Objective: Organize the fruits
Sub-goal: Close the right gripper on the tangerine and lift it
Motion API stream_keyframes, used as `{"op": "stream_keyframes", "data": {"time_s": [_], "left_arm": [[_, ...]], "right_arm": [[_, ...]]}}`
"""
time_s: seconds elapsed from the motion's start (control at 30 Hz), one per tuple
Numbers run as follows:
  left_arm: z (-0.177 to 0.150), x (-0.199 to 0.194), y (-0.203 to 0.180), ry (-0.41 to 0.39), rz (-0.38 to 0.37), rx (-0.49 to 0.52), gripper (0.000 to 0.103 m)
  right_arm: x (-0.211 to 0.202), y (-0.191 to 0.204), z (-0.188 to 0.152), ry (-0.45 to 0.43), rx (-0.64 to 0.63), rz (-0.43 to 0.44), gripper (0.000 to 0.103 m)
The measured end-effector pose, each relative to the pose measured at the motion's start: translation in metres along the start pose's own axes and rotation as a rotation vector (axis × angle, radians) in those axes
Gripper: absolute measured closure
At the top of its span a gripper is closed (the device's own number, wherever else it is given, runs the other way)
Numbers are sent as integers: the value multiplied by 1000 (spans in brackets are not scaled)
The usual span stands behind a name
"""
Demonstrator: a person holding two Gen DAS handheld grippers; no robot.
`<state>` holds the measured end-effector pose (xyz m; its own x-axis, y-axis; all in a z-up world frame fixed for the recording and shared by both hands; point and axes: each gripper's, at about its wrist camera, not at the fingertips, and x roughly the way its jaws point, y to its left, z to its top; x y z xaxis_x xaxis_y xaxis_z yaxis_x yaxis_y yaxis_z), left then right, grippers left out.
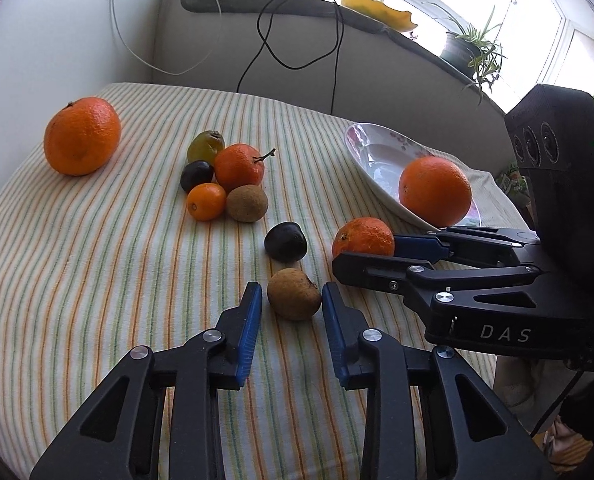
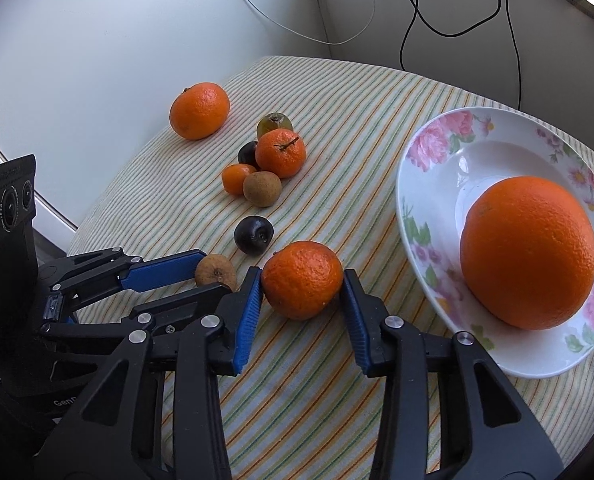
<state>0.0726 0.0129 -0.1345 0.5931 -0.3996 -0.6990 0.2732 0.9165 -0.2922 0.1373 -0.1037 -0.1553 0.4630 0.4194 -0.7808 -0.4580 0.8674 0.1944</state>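
A small brown fruit (image 1: 294, 294) lies on the striped cloth (image 1: 97, 280) between my left gripper's (image 1: 291, 292) blue pads, which close against its sides. Just to its right, my right gripper (image 2: 302, 276) is shut on a mandarin (image 2: 302, 279) that rests on the cloth. A dark plum (image 1: 285, 241) sits just beyond both. Further back a cluster holds a stemmed mandarin (image 1: 239, 167), a tiny orange (image 1: 206, 201), a brown fruit (image 1: 247, 203), a dark plum (image 1: 196, 176) and a green fruit (image 1: 206, 146). A large orange (image 2: 528, 252) lies in the floral plate (image 2: 437, 148).
Another large orange (image 1: 81, 135) sits alone at the far left of the cloth. Black and white cables (image 1: 265, 40) hang down the wall behind the table. A potted plant (image 1: 471, 50) stands on the windowsill at the back right.
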Motion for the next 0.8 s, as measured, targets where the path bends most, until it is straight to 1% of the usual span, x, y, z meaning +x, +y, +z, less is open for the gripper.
{"op": "stream_keyframes", "data": {"time_s": [0.47, 0.8], "left_arm": [[-1, 0, -3, -18, 2, 2, 77], [4, -14, -2, -53, 0, 6, 77]], "right_arm": [[-2, -2, 0, -7, 16, 10, 63], [-23, 0, 3, -52, 16, 25, 63]]}}
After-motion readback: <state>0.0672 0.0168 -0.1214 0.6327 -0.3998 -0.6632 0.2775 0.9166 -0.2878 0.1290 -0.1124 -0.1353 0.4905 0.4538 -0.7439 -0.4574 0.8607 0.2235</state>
